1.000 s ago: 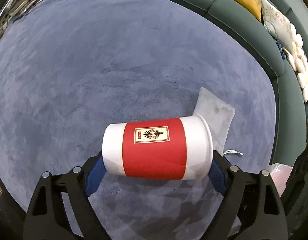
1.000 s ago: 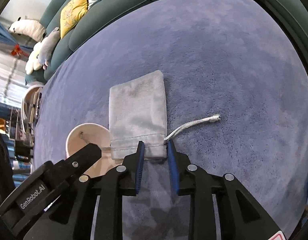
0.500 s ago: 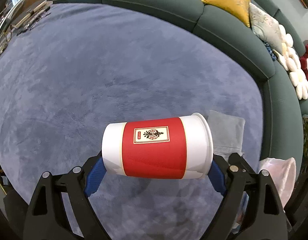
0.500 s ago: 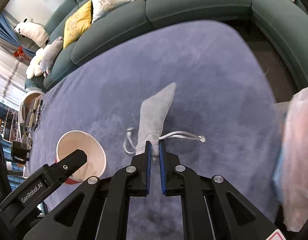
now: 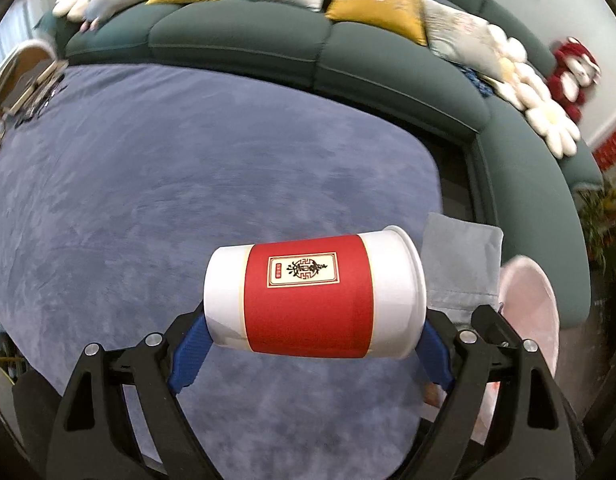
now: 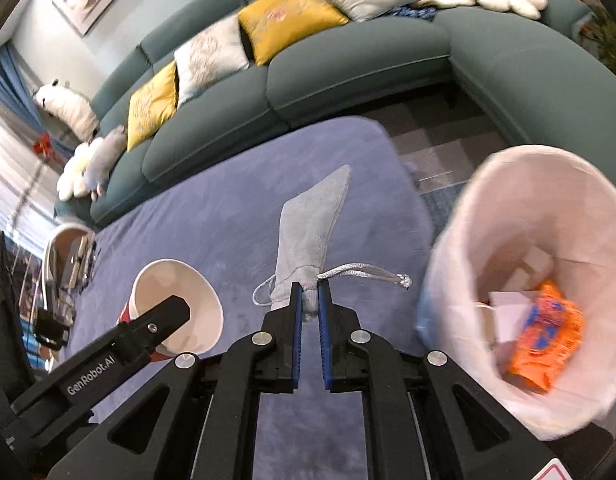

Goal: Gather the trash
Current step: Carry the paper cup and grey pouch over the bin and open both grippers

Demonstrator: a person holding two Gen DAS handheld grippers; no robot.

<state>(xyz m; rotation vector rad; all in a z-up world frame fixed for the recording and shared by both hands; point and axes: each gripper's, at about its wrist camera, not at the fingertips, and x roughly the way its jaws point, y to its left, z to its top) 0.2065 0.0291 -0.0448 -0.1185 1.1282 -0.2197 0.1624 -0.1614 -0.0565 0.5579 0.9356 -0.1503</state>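
My left gripper [image 5: 313,344] is shut on a red and white paper cup [image 5: 313,296], held sideways above the blue rug; the cup's open mouth also shows in the right wrist view [image 6: 176,306]. My right gripper [image 6: 309,300] is shut on the neck of a grey drawstring pouch [image 6: 313,224], lifted off the rug, its cord [image 6: 363,270] hanging loose. The pouch also shows in the left wrist view [image 5: 461,264], right of the cup. A bin lined with a white bag [image 6: 487,208] stands at the right and holds an orange wrapper [image 6: 547,328] and paper scraps.
A blue rug [image 5: 188,200] covers the floor. A curved dark green sofa [image 6: 347,68] with yellow and grey cushions rings it at the back and right. Bare dark floor [image 6: 439,136] lies between rug and sofa. A low table with clutter [image 6: 68,256] is at the far left.
Both grippers have risen off the rug and swung right toward the bin. The right gripper closed on the pouch's neck and lifted it. The bin has come fully into view.
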